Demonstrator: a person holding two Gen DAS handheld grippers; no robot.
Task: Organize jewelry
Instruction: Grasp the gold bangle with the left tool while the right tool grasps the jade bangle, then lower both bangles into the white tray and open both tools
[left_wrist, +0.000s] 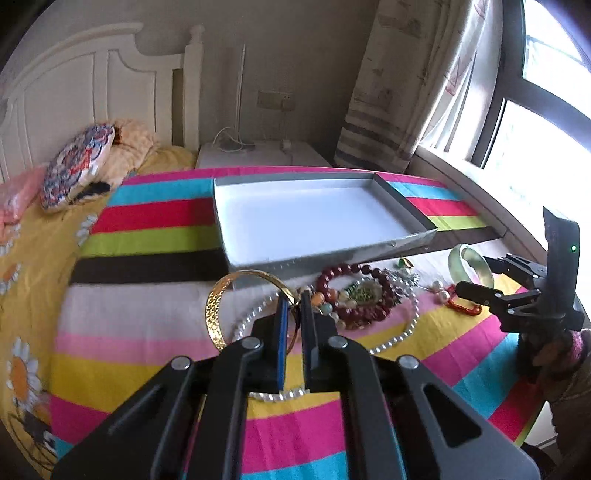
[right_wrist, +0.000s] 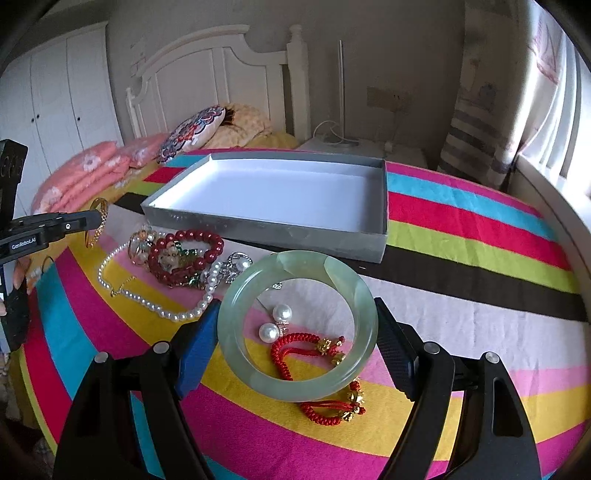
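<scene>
A pale green jade bangle (right_wrist: 297, 326) stands tilted above the striped bedspread (right_wrist: 461, 332), clamped across its width, over two pearl earrings (right_wrist: 275, 323) and a red braided cord bracelet (right_wrist: 314, 373). A gold patterned bangle (left_wrist: 218, 306) is raised on edge, pinched at its rim. Between them lie a red bead bracelet (right_wrist: 192, 258) and a pearl necklace (right_wrist: 155, 306), near the front wall of the empty grey tray (right_wrist: 266, 229).

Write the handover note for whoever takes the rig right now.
Left gripper: shut on the gold bangle, lifted off the cloth.
Right gripper: holds the jade bangle across its width, also raised.
Box: nothing in it yet.
On the striped cloth: pearl necklace, red bead bracelet, pearl earrings, red cord bracelets, small pieces.
Done: both bangles picked up.
Left: put them in the box, then the rest.
</scene>
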